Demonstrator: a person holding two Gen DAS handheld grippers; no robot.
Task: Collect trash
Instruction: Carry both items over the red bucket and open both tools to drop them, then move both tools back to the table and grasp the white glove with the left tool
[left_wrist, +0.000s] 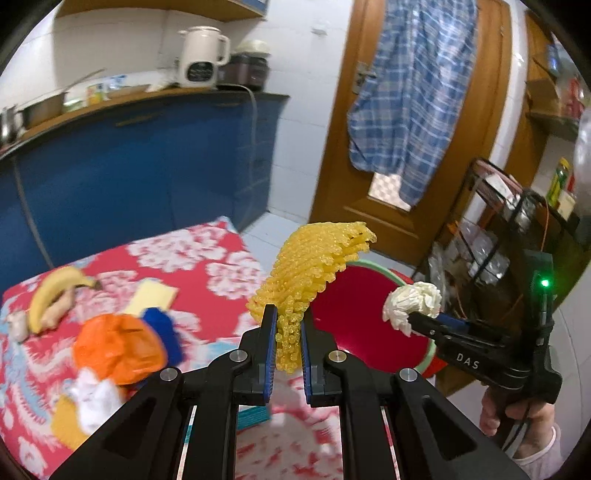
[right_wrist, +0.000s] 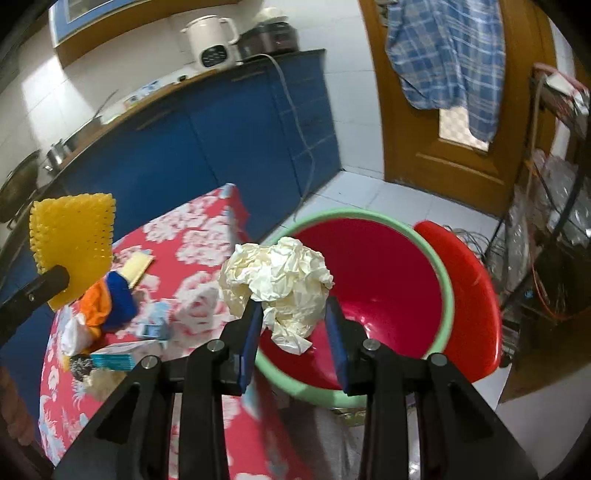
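While the left claw pinches yellow mesh, the right claw clamps crumpled paper above the red basin.

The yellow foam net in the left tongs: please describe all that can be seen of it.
The yellow foam net is a soft mesh sleeve of knobbly, bubbly strands, as it looks. The left tongs are shut on its lower end; the upper part stands up and curls over to the right. It is held in the air, above the edge of the red floral tablecloth, near the red basin. Only the tongs touch it.
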